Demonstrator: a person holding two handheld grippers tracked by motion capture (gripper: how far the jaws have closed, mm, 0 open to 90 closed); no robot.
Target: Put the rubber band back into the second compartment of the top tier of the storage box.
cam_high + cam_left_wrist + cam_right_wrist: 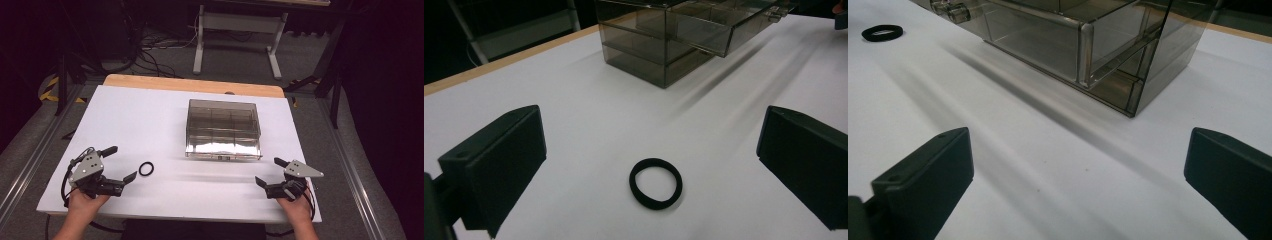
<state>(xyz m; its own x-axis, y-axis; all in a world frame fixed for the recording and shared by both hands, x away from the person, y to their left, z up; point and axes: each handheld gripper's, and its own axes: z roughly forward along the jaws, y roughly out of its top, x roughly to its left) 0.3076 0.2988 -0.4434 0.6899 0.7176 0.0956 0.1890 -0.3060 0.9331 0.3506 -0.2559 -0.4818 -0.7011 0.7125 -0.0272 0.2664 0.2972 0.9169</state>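
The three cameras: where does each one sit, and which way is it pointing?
High view: above the person's side, looking forward and down on the white table; forearms, left tool and right tool show.
Left gripper view: rides the left tool, looking between its open jaws at the black ring.
Right gripper view: rides the right tool, facing the clear drawer box; its jaws show.
Shared: ring and box appear in all three.

One black ring (146,169), one clear drawer box (223,129), two hand-held grippers.
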